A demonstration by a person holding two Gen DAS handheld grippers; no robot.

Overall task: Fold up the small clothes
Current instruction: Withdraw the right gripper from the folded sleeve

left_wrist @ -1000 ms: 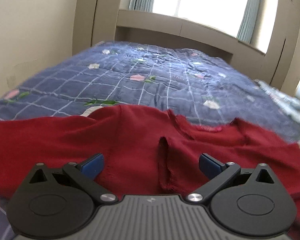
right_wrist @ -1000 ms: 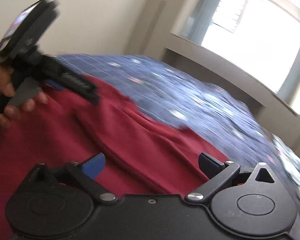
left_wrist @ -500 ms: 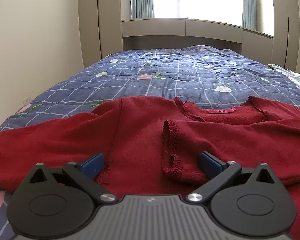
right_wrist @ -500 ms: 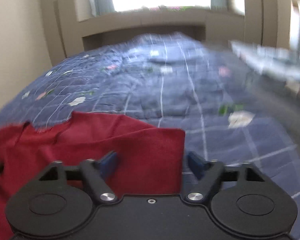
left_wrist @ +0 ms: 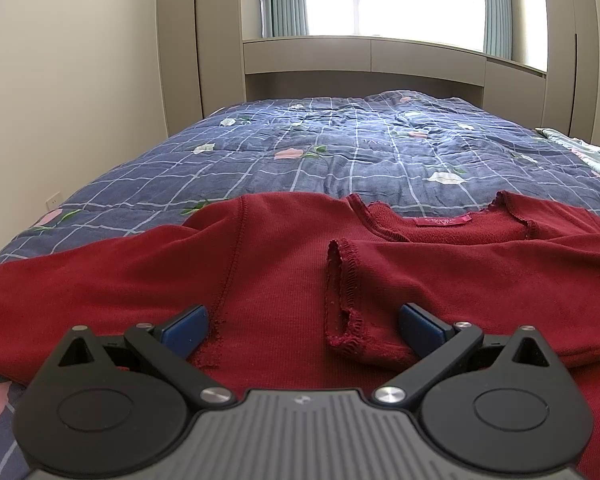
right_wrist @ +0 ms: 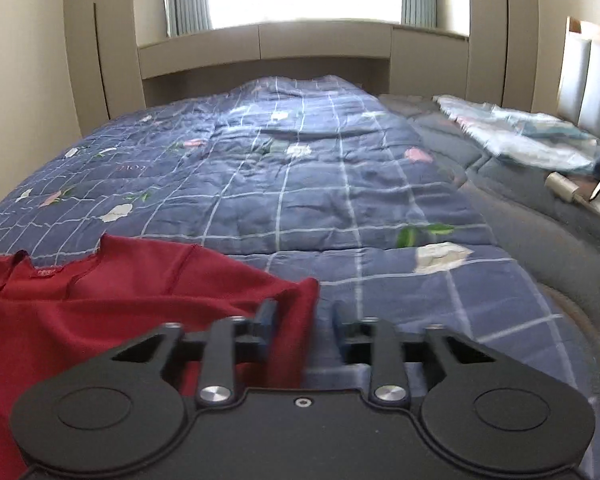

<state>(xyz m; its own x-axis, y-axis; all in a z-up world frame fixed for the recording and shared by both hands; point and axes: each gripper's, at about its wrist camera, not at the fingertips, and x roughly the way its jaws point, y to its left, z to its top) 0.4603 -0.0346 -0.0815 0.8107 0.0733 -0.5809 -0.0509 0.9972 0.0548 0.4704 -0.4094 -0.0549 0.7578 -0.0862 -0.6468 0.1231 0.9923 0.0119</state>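
Observation:
A dark red sweater point(left_wrist: 280, 264) lies flat on the bed, neckline and pink label point(left_wrist: 442, 222) facing away. Its right sleeve is folded across the chest, ending in a frilled cuff point(left_wrist: 344, 312). My left gripper point(left_wrist: 302, 320) hovers low over the chest, open, with the cuff lying between its blue pads. In the right wrist view the sweater point(right_wrist: 100, 312) fills the lower left. My right gripper point(right_wrist: 304, 316) is at the sweater's right-hand edge, and its jaws are closing. A raised fold of red cloth point(right_wrist: 296, 304) stands between them, with a gap still showing at the right pad.
A blue checked quilt point(right_wrist: 300, 184) with flower prints covers the bed. At the far right lie a light patterned cloth point(right_wrist: 520, 136) and a metal cylinder point(right_wrist: 562, 190), below a padded headboard point(right_wrist: 588, 76). Beige cabinets and a bright window stand behind the bed.
My right gripper swung from the sweater's middle, beside the left gripper, to its right edge and levelled out. Its jaws narrowed around the cloth. The left gripper tilted level, then held still.

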